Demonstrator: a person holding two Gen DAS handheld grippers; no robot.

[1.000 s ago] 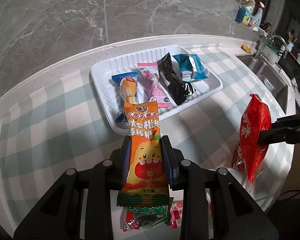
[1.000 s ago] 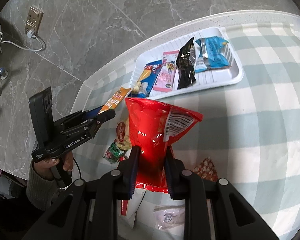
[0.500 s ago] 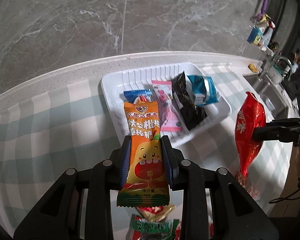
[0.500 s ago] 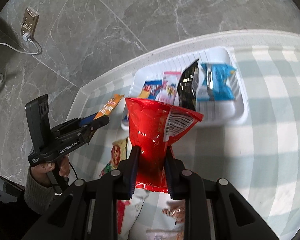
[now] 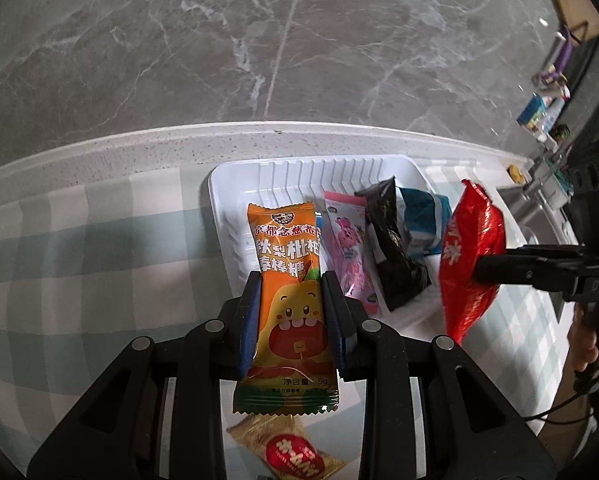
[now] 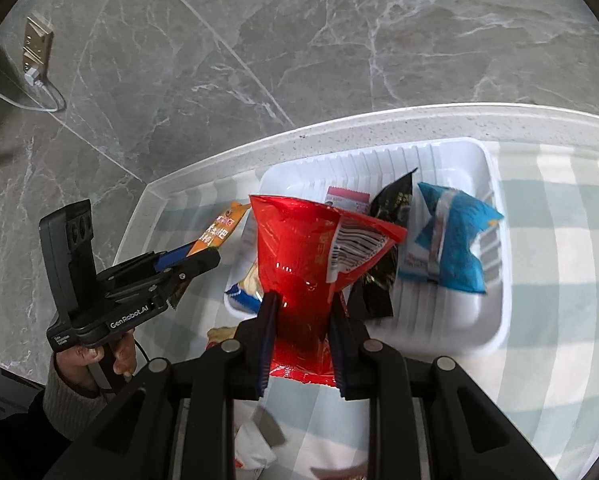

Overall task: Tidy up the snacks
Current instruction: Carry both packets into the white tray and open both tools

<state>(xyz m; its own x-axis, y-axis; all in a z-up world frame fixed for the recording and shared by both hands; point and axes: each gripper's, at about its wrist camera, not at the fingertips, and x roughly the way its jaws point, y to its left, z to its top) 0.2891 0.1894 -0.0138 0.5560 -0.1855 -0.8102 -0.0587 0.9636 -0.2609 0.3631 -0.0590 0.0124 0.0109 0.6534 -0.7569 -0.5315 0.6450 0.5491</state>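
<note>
My left gripper [image 5: 290, 280] is shut on an orange lollipop packet [image 5: 289, 276] with a cartoon pear, held over the near left part of the white tray [image 5: 235, 184]. The tray holds a pink packet [image 5: 347, 248], a black packet [image 5: 391, 248] and a blue packet [image 5: 423, 220]. My right gripper [image 6: 302, 304] is shut on a red foil bag [image 6: 303, 256] above the near edge of the tray [image 6: 487, 320]. From the right wrist view the left gripper [image 6: 203, 258] shows with the orange packet [image 6: 219, 230] sticking out. The red bag [image 5: 469, 268] hangs at the tray's right end.
The tray sits on a green-and-white checked cloth [image 5: 79, 248] near the counter's back edge and a grey marble wall [image 5: 259, 40]. Loose snacks lie below the grippers, among them a gold and red packet [image 5: 289, 456]. A sink with a tap [image 5: 539, 184] is at the far right.
Both grippers have carried their packets closer to the tray. The orange packet now hangs over the tray's left part and the red bag over its near edge.
</note>
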